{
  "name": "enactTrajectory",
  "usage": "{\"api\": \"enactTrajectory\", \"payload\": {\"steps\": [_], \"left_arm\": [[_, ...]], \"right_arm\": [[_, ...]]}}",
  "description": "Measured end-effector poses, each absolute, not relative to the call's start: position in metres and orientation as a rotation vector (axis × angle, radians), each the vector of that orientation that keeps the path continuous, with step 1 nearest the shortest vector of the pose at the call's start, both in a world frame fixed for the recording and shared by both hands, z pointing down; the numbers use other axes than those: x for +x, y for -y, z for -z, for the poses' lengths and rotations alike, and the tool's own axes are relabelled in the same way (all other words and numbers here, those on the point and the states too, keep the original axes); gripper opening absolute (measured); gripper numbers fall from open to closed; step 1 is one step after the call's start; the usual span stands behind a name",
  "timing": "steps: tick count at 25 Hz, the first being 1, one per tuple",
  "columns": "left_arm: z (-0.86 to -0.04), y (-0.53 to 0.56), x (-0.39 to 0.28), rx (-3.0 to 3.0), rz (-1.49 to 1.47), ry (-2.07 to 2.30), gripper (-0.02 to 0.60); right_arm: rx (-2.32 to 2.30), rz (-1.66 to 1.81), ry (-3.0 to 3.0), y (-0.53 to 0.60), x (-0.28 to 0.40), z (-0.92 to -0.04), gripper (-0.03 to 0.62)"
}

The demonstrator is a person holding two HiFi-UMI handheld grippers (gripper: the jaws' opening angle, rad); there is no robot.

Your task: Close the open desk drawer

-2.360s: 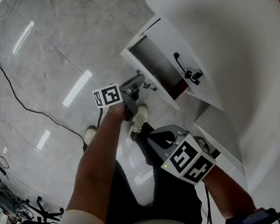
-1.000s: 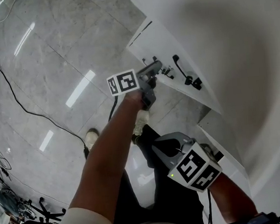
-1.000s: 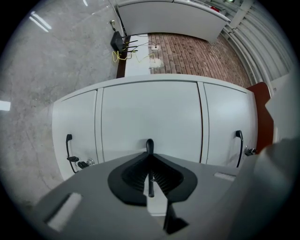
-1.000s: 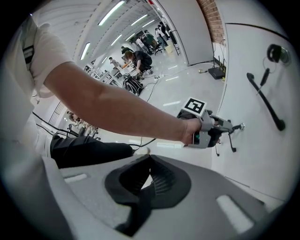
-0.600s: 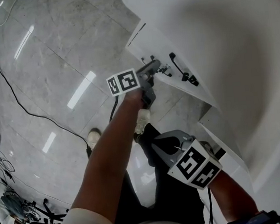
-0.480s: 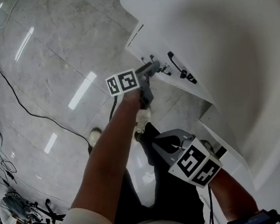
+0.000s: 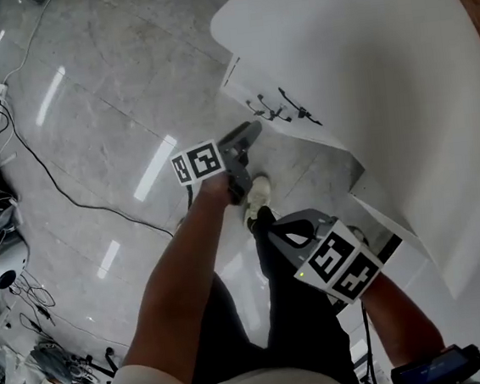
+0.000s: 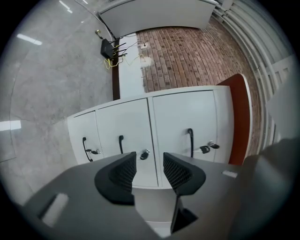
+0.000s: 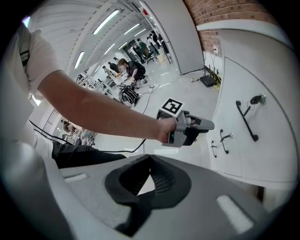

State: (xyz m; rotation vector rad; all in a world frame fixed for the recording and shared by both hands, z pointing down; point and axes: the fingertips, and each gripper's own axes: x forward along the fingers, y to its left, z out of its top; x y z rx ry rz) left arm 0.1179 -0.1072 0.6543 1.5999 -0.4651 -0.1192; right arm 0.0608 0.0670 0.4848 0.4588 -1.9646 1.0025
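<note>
Three white fronts now sit flush in a row under the worktop (image 7: 362, 55), so the drawer (image 8: 133, 124), which stood pulled out over the floor moments ago, is shut and the task looks done. The left tongs (image 8: 149, 169), pressed against that front a second ago, are now drawn back and up, well apart from it, their jaws spread with nothing between them and just starting to ease together again. The right tongs (image 9: 150, 173) hang near the person's legs, jaws closed on nothing, taking no part.
</note>
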Motion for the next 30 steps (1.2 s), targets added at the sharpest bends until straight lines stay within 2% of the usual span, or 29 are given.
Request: {"api": "enactTrajectory", "payload": {"steps": [4, 9, 17, 25, 30], "left_arm": [[-0.594, 0.083, 0.089, 1.624, 0.110, 0.415, 0.181], [-0.553, 0.054, 0.065, 1.729, 0.021, 0.384, 0.147], [-0.359, 0.018, -0.042, 1.946, -0.077, 0.315, 0.004], [-0.209, -0.023, -0.070, 2.100, -0.048, 0.172, 0.003], [-0.166, -0.059, -0.065, 2.181, -0.108, 0.098, 0.003]], "right_arm": [[0.493, -0.989, 1.963, -0.075, 0.042, -0.450, 0.003], [0.500, -0.981, 1.993, -0.081, 0.047, -0.451, 0.003], [0.660, -0.959, 2.013, -0.095, -0.016, -0.327, 0.003], [0.787, -0.880, 2.055, -0.108, -0.047, -0.249, 0.003], [0.825, -0.789, 2.070, -0.113, -0.046, -0.222, 0.003]]}}
